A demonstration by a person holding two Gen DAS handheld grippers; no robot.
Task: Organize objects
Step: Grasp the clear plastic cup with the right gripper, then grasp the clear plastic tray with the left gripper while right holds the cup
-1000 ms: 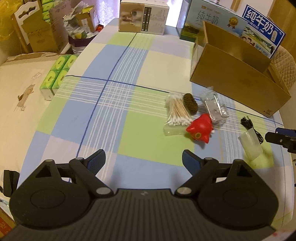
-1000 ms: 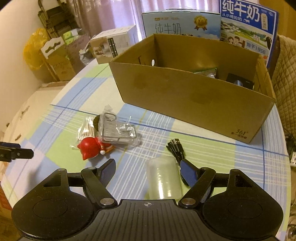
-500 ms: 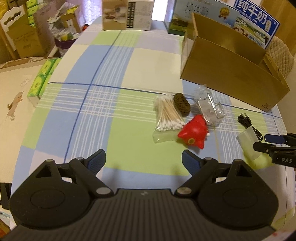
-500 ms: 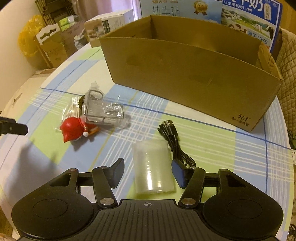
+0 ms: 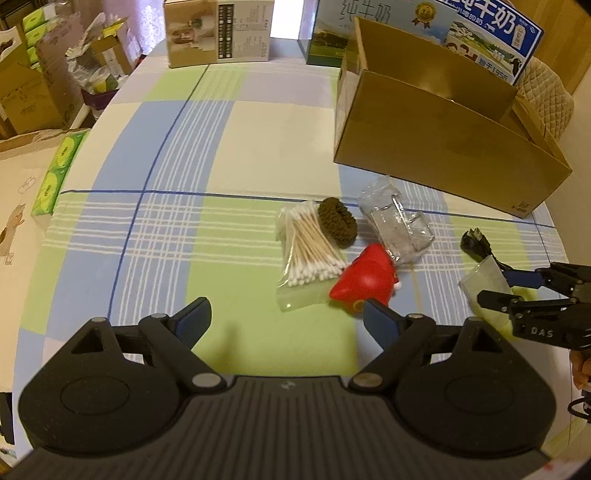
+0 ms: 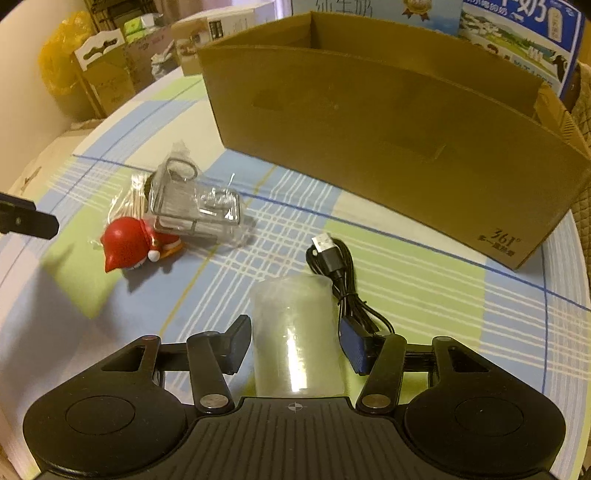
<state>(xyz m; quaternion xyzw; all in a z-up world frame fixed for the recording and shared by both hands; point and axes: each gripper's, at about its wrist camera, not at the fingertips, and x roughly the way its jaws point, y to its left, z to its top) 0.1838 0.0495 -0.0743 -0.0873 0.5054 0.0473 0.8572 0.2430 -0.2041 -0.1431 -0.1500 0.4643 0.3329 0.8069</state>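
A clear plastic cup lies on its side on the checked tablecloth. My right gripper straddles it; its jaws are closing and both pads meet the cup's sides. In the left wrist view the same gripper and cup show at far right. My left gripper is open and holds nothing, just short of the red toy and the bag of cotton swabs. A brown hair tie and a clear plastic packet lie behind them. A black USB cable lies beside the cup.
An open cardboard box stands behind the objects. Blue milk cartons and a white box line the table's far edge. Green tissue packs and stacked boxes lie off the left side. A quilted chair back is at right.
My right gripper has sunk over the cup and its jaws have narrowed around it. My left gripper has moved toward the red toy and the swabs, still open.
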